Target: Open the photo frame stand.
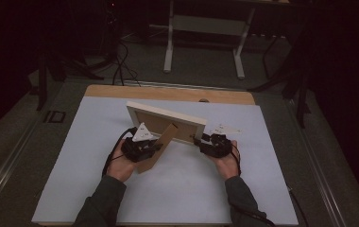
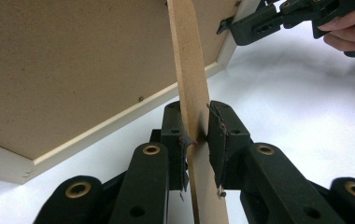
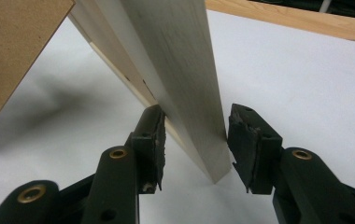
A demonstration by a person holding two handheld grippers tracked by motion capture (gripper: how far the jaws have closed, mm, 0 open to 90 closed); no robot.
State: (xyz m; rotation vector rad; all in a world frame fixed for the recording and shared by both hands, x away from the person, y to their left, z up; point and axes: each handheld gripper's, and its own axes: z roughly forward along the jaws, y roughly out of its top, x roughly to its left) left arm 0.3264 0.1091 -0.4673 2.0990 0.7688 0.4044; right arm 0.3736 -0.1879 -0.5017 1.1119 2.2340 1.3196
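Standing tilted near the middle of the white desk (image 1: pixel 262 189), a cream-edged picture frame (image 1: pixel 166 112) shows its brown backing board toward the person. From that backing a brown fibreboard easel strut (image 1: pixel 158 150) swings out and down to the desk surface.

The left gripper (image 1: pixel 155 147), held in the person's left hand (image 1: pixel 121 163), sits at the strut. In the left gripper view the strut (image 2: pixel 192 84) runs straight up between the two black jaws; both pads press against its thin faces, so the jaws are narrow and clamped on it. The frame's backing (image 2: pixel 73 65) lies to the left in that view, with its pale rim below.

The right gripper (image 1: pixel 200 141), in the right hand (image 1: pixel 227 163), is at the frame's lower right corner. In the right gripper view the pale wooden side of the frame (image 3: pixel 180 70) comes down between the jaws, its corner resting on the desk. The right pad sits just against the wood at the edge and the left pad is close beside the rear rim; whether they actually press on it is hard to tell from this angle, though they seem to bracket it fairly wide.

A wooden strip (image 1: pixel 168 92) borders the desk's far edge, and the legs of a white stand (image 1: pixel 205 28) rise from the dim floor beyond.
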